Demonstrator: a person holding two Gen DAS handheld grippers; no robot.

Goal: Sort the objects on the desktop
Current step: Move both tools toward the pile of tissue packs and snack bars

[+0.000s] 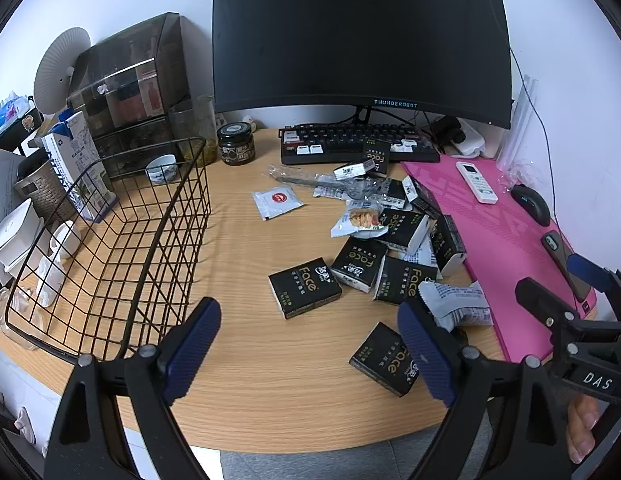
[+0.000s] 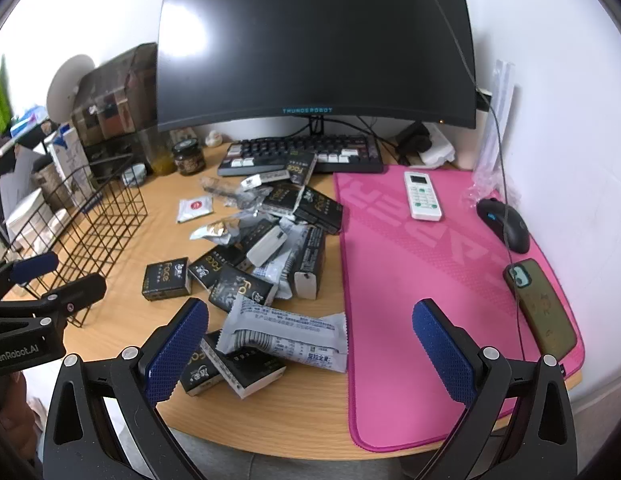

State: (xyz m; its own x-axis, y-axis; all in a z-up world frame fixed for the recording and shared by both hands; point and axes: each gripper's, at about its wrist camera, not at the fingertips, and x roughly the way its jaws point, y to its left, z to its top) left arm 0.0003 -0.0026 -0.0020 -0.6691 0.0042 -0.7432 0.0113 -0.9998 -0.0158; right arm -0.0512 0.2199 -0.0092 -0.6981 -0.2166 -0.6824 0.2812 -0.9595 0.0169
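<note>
Several black "Face" tissue packs [image 1: 304, 287] lie scattered mid-desk with grey and silver snack wrappers [image 1: 458, 304]; the pile also shows in the right wrist view [image 2: 238, 280], with a grey wrapper [image 2: 286, 338] nearest. A black wire basket [image 1: 110, 248] stands at the left, also seen from the right wrist [image 2: 106, 220]. My left gripper [image 1: 310, 344] is open and empty above the desk's front edge, right of the basket. My right gripper [image 2: 310, 356] is open and empty, over the grey wrapper and the pink mat's left edge.
A pink desk mat [image 2: 450, 280] holds a white remote [image 2: 422, 196], black mouse [image 2: 506, 224] and phone [image 2: 542, 312]. A keyboard [image 1: 358, 144], monitor [image 1: 362, 40], dark jar [image 1: 235, 144], white sachet [image 1: 276, 199] and organiser box [image 1: 130, 88] stand behind.
</note>
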